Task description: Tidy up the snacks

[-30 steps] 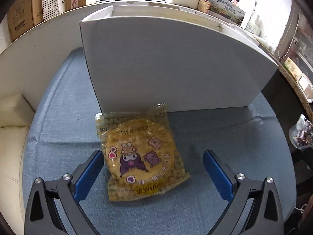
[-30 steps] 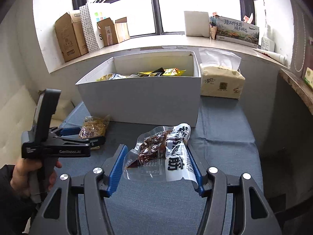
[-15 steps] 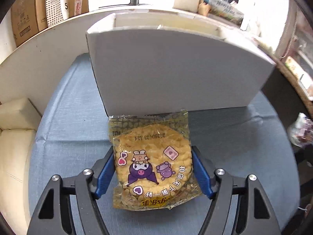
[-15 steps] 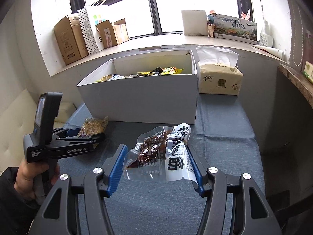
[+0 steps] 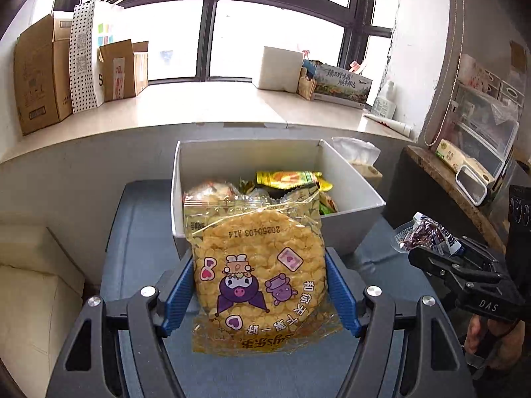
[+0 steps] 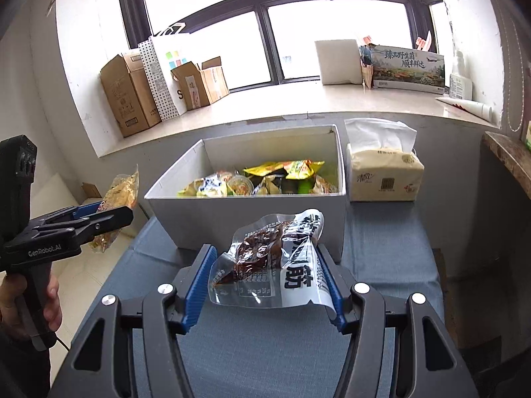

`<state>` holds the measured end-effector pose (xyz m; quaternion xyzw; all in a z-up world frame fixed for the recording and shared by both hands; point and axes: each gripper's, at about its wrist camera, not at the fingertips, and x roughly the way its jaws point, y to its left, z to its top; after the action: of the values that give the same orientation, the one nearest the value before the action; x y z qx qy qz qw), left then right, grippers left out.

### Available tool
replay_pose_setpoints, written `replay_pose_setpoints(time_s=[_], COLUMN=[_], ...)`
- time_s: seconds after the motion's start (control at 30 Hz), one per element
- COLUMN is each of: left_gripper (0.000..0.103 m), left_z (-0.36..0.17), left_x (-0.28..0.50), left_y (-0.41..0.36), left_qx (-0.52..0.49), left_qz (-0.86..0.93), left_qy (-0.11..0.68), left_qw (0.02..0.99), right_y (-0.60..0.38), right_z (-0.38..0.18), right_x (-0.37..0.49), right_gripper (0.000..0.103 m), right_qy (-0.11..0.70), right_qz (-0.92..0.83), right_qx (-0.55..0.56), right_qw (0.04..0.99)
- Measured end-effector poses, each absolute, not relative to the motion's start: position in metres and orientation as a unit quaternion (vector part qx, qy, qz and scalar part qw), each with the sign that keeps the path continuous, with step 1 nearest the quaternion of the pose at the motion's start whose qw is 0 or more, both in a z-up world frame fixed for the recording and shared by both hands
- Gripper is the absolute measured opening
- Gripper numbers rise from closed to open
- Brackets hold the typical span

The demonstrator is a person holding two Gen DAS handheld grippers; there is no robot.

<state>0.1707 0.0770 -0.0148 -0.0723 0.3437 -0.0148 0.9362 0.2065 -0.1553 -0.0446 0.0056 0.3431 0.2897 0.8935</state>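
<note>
Left wrist view: left tongs (image 5: 259, 285) now clenched on the yellow transparent rice-cracker packet with purple cartoon print (image 5: 257, 272), blue pads against both its sides. A second ago they were spread wide around it while it lay flat on the blue cloth-covered desk (image 5: 139, 225) against the box wall; now the packet is lifted off the cloth and held up in front of the white open-topped cardboard box (image 5: 351, 195), whose inside, with several snack packs, has come into sight. So the pickup is done and the drop into the box is next. Right tongs (image 5: 428, 252) show at the frame's right edge, gripping the clear packet of dark brown meat snack (image 5: 428, 235).

Right wrist view: right tongs (image 6: 265, 282) clamped on the clear meat-snack packet (image 6: 275, 262), same grip as half a second ago, carried higher over the desk (image 6: 381, 242), just short of the white box's (image 6: 245, 212) near wall. Left tongs (image 6: 99, 215) at far left hold the yellow packet (image 6: 119, 192) in the air, beside the box. Beige tissue pack (image 6: 385, 175) sits touching the box's right side. Judging from this, both packets are ready to go in; neither is over the opening yet.
</note>
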Motion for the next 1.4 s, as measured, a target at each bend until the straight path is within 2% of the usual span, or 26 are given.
replay_pose_setpoints(time_s=[0.27,0.53,0.57,0.6,0.67,0.7,0.73,0.83,1.03,1.2,1.4], left_gripper=[0.077,0.077,0.077,0.077,0.083,0.099,0.103,0.103,0.103,0.103,0.103], left_z=[0.006,-0.027,-0.031,-0.034,-0.037,-0.039,-0.039,-0.038,-0.028,0.015,0.051], left_x=[0.242,0.303,0.309,0.314,0.322,0.326,0.327,0.326,0.307,0.243,0.175], left_y=[0.102,0.115,0.118,0.12,0.124,0.127,0.13,0.135,0.128,0.109,0.094], left_qx=[-0.058,-0.054,-0.06,-0.066,-0.074,-0.08,-0.09,-0.109,-0.078,-0.033,-0.046], left_qz=[0.028,0.039,0.041,0.043,0.041,0.04,0.036,0.023,0.047,0.064,0.027], left_qy=[0.335,0.369,0.372,0.375,0.379,0.385,0.382,0.373,0.368,0.282,0.247], left_qw=[0.94,0.927,0.925,0.924,0.922,0.919,0.919,0.921,0.925,0.957,0.968], right_y=[-0.126,-0.105,-0.102,-0.098,-0.094,-0.095,-0.096,-0.1,-0.111,-0.117,-0.128], right_z=[-0.014,-0.038,-0.042,-0.044,-0.048,-0.049,-0.05,-0.052,-0.045,-0.014,0.033], right_x=[0.273,0.338,0.343,0.348,0.356,0.359,0.361,0.362,0.353,0.322,0.268], right_gripper=[0.067,0.067,0.072,0.085,0.089,0.093,0.094,0.097,0.097,0.097,0.097], right_qy=[0.323,0.364,0.368,0.369,0.372,0.376,0.38,0.382,0.369,0.323,0.266], right_qz=[0.288,0.268,0.272,0.272,0.264,0.263,0.262,0.263,0.248,0.244,0.264], right_qx=[-0.006,-0.01,-0.013,-0.022,-0.033,-0.03,-0.026,-0.018,-0.01,-0.034,-0.051], right_qw=[0.902,0.892,0.889,0.888,0.889,0.888,0.887,0.886,0.896,0.914,0.926])
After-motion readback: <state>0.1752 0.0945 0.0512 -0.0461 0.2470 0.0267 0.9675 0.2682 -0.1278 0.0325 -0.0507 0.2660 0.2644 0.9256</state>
